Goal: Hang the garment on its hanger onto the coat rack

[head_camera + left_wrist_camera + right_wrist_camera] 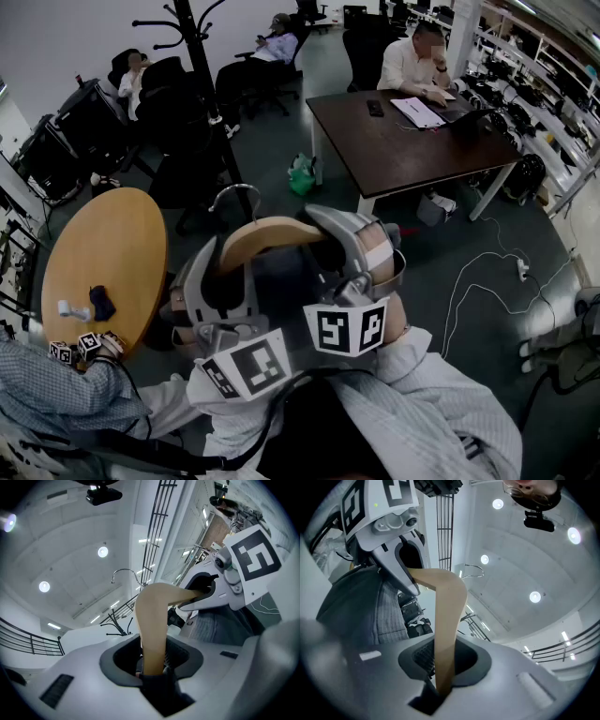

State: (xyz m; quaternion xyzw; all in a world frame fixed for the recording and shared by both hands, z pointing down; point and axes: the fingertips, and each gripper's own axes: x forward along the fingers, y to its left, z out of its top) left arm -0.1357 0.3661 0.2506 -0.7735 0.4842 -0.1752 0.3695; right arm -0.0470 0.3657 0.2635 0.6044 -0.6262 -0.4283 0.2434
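Note:
A wooden hanger (267, 234) with a metal hook (234, 195) is held up between both grippers, close under my head. My left gripper (217, 281) is shut on its left arm, where dark cloth of the garment (159, 686) is pinched in with the wood (152, 620). My right gripper (361, 258) is shut on the right arm (445, 620). The dark grey garment (286, 281) hangs below, between the grippers. The black coat rack (202, 66) stands ahead, its pole rising just behind the hook. In the left gripper view the rack's prongs (115, 620) show small and far.
A round wooden table (94, 262) with small items stands at the left. A dark desk (403, 131) with a seated person is at the right. Office chairs (169, 84) crowd around the rack's foot. A green bag (302, 175) and white cables (487, 272) lie on the floor.

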